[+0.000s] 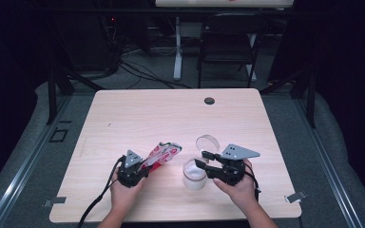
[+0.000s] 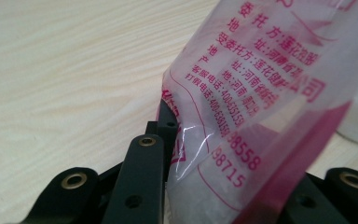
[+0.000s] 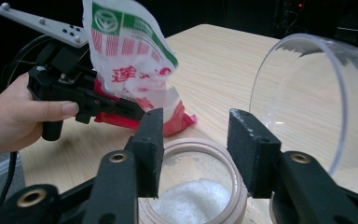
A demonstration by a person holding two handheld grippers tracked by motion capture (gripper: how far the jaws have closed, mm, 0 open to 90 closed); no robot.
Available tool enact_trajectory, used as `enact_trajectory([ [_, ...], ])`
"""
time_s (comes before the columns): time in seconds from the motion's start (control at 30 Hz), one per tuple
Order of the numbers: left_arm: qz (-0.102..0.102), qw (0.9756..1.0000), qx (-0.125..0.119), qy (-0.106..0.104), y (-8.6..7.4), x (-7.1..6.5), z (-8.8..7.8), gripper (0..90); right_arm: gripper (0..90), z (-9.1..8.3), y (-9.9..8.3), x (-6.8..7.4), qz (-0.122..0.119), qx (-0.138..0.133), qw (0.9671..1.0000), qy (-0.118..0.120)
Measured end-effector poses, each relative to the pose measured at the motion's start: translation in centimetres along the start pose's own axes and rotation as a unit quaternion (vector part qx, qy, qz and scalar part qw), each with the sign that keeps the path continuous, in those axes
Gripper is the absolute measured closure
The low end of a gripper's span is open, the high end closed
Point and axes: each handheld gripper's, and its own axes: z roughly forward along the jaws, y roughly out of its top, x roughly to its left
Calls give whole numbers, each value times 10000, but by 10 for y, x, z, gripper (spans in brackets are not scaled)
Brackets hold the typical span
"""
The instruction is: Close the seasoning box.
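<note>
Two hand-held grippers I see: left hand-held gripper (image 1: pixel 145 167) pinches crinkly plastic bag (image 1: pixel 164 153); right hand-held gripper (image 3: pixel 195 151) gapes over round jar (image 3: pixel 193 186) of white granules.

You have two grippers at work: the left gripper (image 1: pixel 148 164) lower left of centre, the right gripper (image 1: pixel 202 158) lower right of centre. Between them you can count one red-and-white bag (image 1: pixel 164 153), one open jar (image 1: pixel 194 174) of white grains and one clear lid (image 1: pixel 207 143). Behind the table (image 1: pixel 138 109), at the top of the frame, stands one black chair (image 1: pixel 228 45).

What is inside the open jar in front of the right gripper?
The jar holds white granules piled low in its bottom; its rim is uncovered. The right gripper hangs open above it, its jaws and the rim hiding part of the pile.
</note>
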Motion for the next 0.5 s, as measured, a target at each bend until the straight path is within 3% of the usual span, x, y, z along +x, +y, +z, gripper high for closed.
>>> enact_trajectory([
  [0.13,-584,9979,-39,-279,-6,13,1,763,498,5,-1,3,-210,25,9998,-36],
  [0.27,-1021,9932,-117,-541,-9,21,1,768,486,5,0,4,-234,-31,9997,-31],
  [0.37,-1264,9896,-192,-659,-11,28,0,776,486,3,1,3,-233,-36,9997,-56],
  [0.5,-1308,9893,-279,-580,-8,39,-10,782,486,1,2,2,-205,-95,9997,-86],
])
